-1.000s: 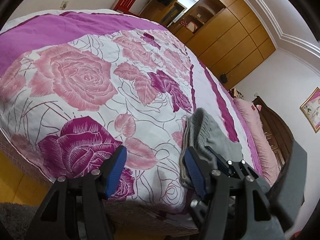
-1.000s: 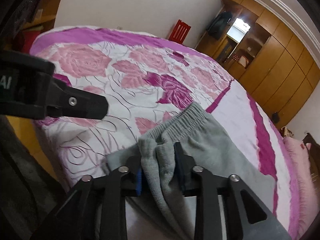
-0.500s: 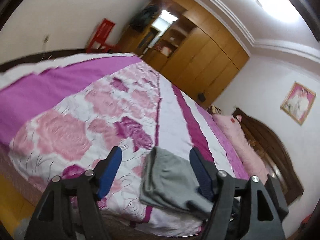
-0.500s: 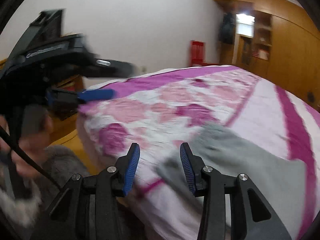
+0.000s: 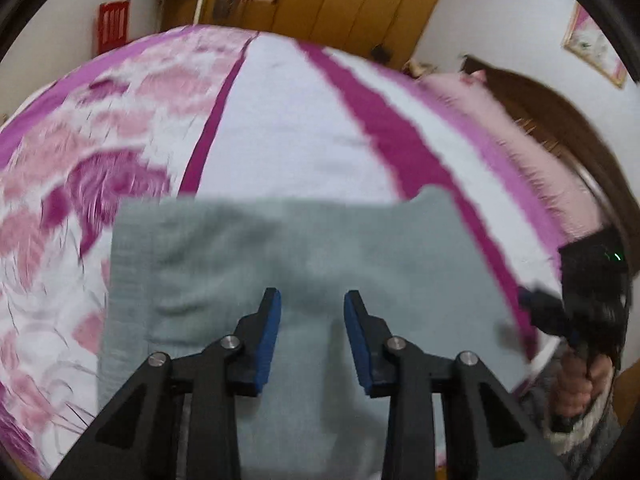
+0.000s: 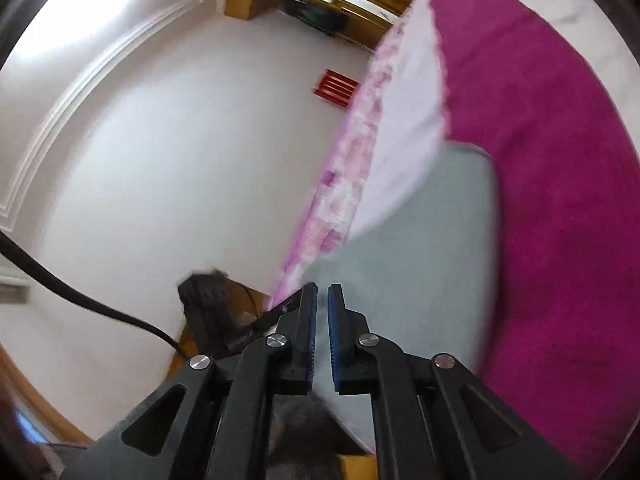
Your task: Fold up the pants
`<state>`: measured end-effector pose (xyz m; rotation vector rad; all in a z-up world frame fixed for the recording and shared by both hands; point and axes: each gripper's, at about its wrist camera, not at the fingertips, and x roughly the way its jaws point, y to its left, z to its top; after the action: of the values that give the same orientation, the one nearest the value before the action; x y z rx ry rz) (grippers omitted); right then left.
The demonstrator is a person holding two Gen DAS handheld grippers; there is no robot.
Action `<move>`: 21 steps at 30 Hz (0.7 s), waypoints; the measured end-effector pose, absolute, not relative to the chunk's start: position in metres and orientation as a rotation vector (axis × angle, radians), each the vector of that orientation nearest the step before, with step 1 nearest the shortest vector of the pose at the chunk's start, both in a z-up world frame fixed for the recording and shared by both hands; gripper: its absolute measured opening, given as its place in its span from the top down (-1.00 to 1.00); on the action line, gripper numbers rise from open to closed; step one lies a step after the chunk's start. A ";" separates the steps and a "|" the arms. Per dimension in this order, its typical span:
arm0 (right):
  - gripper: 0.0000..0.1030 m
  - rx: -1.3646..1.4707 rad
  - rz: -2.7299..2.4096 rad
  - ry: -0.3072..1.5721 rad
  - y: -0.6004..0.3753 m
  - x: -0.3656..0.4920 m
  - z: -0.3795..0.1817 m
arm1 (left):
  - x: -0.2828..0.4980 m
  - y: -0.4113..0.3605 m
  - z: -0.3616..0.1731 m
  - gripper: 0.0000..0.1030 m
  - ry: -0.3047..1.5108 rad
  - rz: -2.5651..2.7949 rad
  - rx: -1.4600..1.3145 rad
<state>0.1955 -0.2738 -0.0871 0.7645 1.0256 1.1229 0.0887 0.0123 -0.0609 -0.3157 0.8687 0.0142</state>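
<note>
The grey pants (image 5: 304,264) lie folded in a rough rectangle near the bed (image 5: 288,120) edge, lower centre of the left view. The left tongs (image 5: 312,320) hover over them parted and empty; the right tongs (image 6: 322,320) are nearly closed on nothing (frames blurred). A careless swipe could drag the fold open or off the edge.

Left black two-finger gripper with blue pads (image 5: 312,300) has its jaws spread wide, nothing between them. Right black gripper with blue pads (image 6: 322,292) is nearly closed, just a thin gap, rolled sideways, also gripping nothing.
</note>
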 end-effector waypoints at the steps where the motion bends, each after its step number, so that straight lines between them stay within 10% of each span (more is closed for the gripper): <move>1: 0.84 0.754 1.152 1.065 -0.269 0.191 -0.097 | 0.088 0.013 -0.067 0.35 0.872 0.022 -0.310; 17: 0.98 0.678 1.169 1.102 -0.260 0.177 -0.100 | 0.056 -0.019 -0.052 0.36 0.774 -0.106 -0.291; 21: 0.98 0.653 1.175 1.137 -0.233 0.175 -0.110 | 0.046 -0.037 -0.068 0.91 0.822 -0.172 -0.342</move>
<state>0.1751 -0.2333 -0.1096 0.6528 1.1374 1.1752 0.0463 -0.0374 -0.0680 -0.3424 0.8220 -0.1715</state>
